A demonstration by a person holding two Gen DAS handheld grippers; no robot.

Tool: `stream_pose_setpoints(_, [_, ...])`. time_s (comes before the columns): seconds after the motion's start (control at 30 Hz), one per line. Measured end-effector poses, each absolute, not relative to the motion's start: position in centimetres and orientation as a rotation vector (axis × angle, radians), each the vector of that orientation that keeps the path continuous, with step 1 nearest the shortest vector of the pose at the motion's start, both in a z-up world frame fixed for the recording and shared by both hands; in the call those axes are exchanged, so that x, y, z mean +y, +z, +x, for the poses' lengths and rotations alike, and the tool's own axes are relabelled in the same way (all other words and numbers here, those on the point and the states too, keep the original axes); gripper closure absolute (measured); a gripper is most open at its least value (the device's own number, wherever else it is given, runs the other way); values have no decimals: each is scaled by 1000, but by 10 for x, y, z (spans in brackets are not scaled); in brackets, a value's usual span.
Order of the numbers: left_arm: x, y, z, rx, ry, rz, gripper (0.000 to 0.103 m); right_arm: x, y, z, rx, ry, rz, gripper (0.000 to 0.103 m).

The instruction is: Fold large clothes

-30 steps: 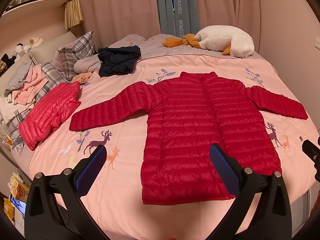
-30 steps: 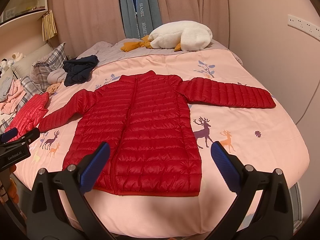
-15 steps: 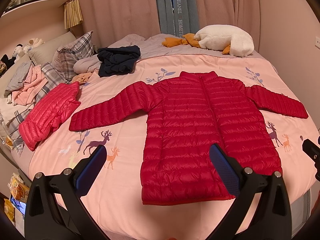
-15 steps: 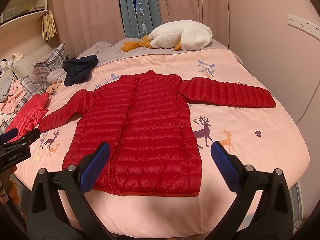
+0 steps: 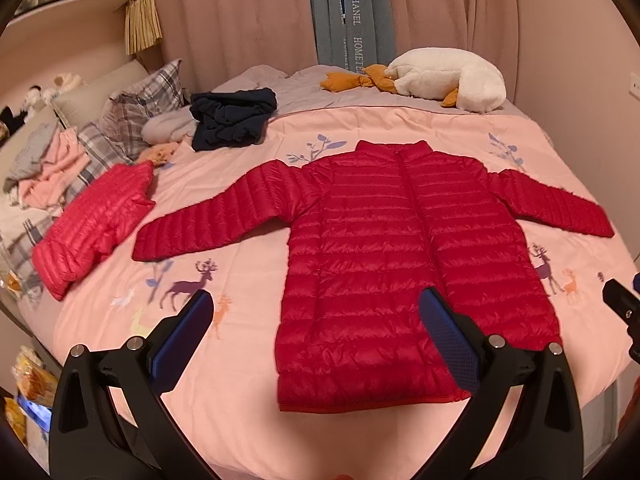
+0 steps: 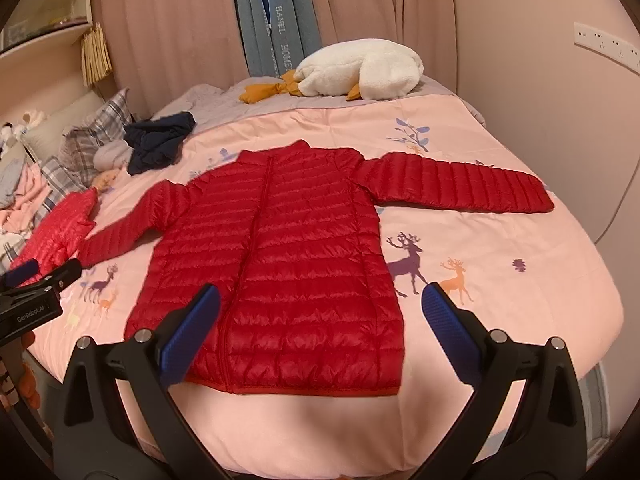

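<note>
A dark red quilted puffer jacket point(image 5: 404, 256) point(image 6: 280, 256) lies flat and zipped on the pink bed cover, collar away from me, both sleeves spread out sideways. My left gripper point(image 5: 316, 320) hovers open above the jacket's hem on its left half, holding nothing. My right gripper point(image 6: 320, 312) also stands open over the hem, right half, nothing between its blue pads. In the right wrist view the left gripper point(image 6: 36, 284) shows at the left edge; in the left wrist view the right gripper's tip point(image 5: 622, 300) shows at the right edge.
A folded pink-red puffer jacket point(image 5: 92, 224) lies left of the sleeve. A dark navy garment point(image 5: 232, 118), plaid pillows point(image 5: 140, 108) and a clothes pile sit at the back left. A white plush goose point(image 5: 444, 80) rests at the far end by the curtains. The wall is on the right.
The right wrist view has shifted slightly, the jacket sitting a little lower and closer. The left gripper and the jacket have not visibly moved.
</note>
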State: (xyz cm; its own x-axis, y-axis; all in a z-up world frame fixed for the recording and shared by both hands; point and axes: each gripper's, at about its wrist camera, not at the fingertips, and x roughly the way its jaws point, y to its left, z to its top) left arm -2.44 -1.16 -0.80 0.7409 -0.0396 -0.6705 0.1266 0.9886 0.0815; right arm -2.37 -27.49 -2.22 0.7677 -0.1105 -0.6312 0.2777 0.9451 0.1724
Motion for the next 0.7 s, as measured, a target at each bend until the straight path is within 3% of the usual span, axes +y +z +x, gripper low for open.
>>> stream_pose_setpoints(0.4, [103, -72, 63, 799, -226, -544, 1, -308, -48, -9, 365, 201, 663, 2])
stream_pose_setpoints(0.7, [212, -145, 146, 814, -124, -926, 1, -296, -68, 19, 455, 301, 650, 2])
